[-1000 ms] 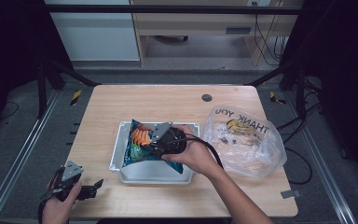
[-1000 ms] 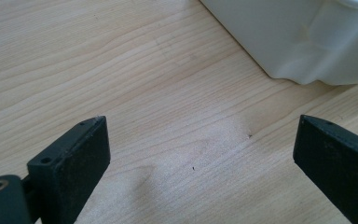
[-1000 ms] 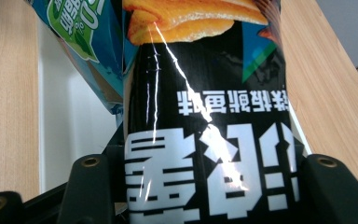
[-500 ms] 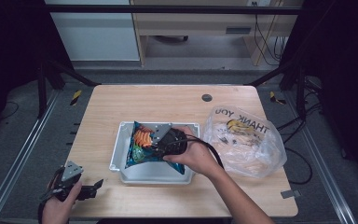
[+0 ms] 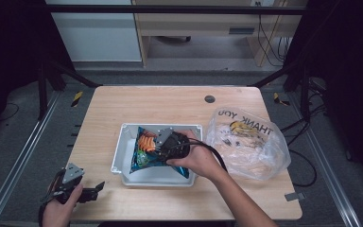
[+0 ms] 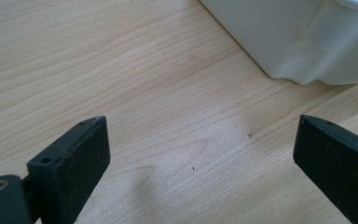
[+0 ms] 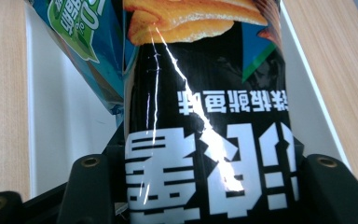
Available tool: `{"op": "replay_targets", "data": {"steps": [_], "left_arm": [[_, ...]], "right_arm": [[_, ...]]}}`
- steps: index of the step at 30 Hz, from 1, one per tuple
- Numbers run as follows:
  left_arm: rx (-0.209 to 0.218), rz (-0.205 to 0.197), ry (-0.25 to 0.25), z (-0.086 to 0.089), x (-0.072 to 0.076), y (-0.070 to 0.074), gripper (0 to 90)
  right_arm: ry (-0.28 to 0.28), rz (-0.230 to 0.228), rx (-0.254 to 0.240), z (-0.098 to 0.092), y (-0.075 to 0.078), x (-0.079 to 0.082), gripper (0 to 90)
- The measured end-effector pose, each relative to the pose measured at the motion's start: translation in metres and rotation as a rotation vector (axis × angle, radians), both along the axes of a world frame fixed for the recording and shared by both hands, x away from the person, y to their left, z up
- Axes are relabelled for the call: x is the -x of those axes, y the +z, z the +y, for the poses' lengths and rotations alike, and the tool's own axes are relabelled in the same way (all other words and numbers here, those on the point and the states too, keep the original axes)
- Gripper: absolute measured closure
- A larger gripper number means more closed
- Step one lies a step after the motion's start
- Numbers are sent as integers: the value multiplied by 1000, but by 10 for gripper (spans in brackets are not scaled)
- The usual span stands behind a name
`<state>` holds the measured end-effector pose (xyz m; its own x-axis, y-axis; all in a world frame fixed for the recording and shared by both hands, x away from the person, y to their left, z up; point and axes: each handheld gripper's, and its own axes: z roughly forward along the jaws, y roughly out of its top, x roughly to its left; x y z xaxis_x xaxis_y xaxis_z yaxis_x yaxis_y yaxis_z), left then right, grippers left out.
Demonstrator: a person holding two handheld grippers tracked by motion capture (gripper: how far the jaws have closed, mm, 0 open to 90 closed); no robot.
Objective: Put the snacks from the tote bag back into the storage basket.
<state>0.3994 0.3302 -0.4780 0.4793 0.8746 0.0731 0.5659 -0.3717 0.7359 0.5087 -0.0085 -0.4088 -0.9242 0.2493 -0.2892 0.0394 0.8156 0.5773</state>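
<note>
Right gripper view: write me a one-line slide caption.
Right gripper clamped on a black-and-blue snack bag over the white tray on the wooden table.

The snack bag (image 5: 144, 153) lies in the tray (image 5: 119, 156), between the jaws of the right gripper (image 5: 163, 142). To that gripper's right sits the plastic bag (image 5: 248, 142). The left gripper (image 5: 87, 191) hovers over the table (image 5: 160, 101), well left of the tray.

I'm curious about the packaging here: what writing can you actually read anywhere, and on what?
"THANK YOU", upside down to the camera, on the clear plastic bag.
Large white Chinese characters, inverted, on the black snack packet: too unclear to transcribe.
Small print on the green patch of the blue snack bag: too blurred.
</note>
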Motion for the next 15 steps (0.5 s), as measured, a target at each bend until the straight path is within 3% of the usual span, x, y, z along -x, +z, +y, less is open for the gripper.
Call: {"op": "replay_targets", "data": {"steps": [15], "left_arm": [[-7, 1, -4, 0, 0, 1, 33]], "right_arm": [[-7, 22, 26, -2, -14, -8, 426]]}}
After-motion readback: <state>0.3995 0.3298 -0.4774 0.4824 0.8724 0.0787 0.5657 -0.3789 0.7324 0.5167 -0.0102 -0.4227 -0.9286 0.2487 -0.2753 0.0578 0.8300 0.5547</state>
